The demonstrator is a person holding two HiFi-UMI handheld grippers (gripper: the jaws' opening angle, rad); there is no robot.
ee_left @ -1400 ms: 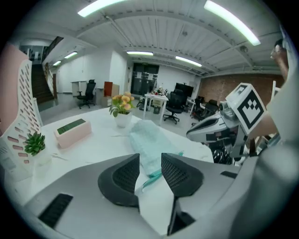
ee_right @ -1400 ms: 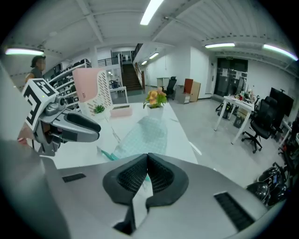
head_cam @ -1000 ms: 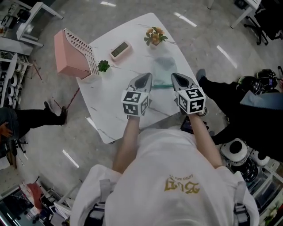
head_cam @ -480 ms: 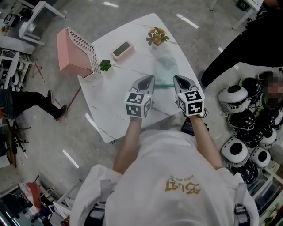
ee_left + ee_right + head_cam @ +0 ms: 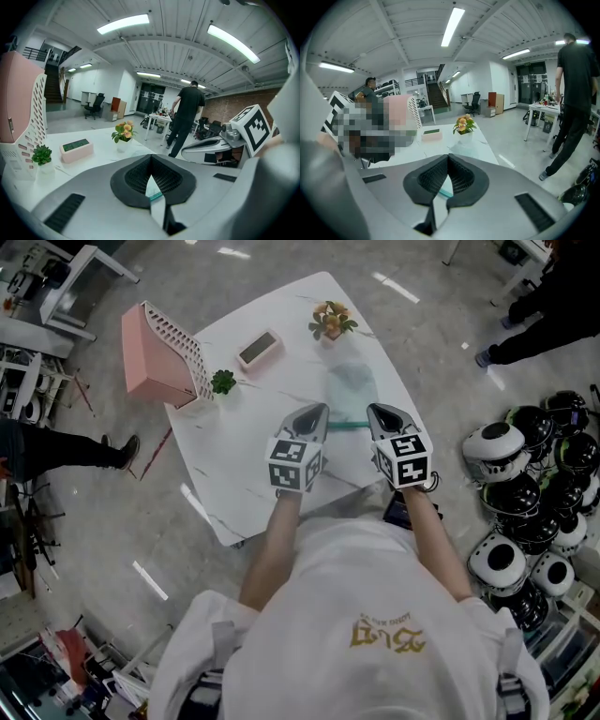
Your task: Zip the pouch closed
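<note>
A translucent greenish pouch (image 5: 352, 388) lies flat on the white table (image 5: 244, 474), its teal zipper edge (image 5: 348, 426) facing me. My left gripper (image 5: 321, 410) hovers at the left end of that edge, and my right gripper (image 5: 372, 410) at the right end. Both sets of jaws are shut, tips together, with nothing visibly between them. In the left gripper view, the pouch and teal zipper (image 5: 156, 196) show through the slit below the left gripper (image 5: 150, 158). In the right gripper view, a strip of the pouch (image 5: 443, 188) shows below the right gripper (image 5: 448, 157).
A pink slotted rack (image 5: 155, 352) stands at the table's far left, beside a small green plant (image 5: 222, 381). A pink clock (image 5: 256, 346) and a flower pot (image 5: 330, 319) sit farther back. Helmets (image 5: 525, 512) crowd the floor on the right. A person (image 5: 186, 117) walks nearby.
Both grippers have stayed almost in place, still shut. The person who stood close on the right has walked off to the far right, uncovering the helmets on the floor.
</note>
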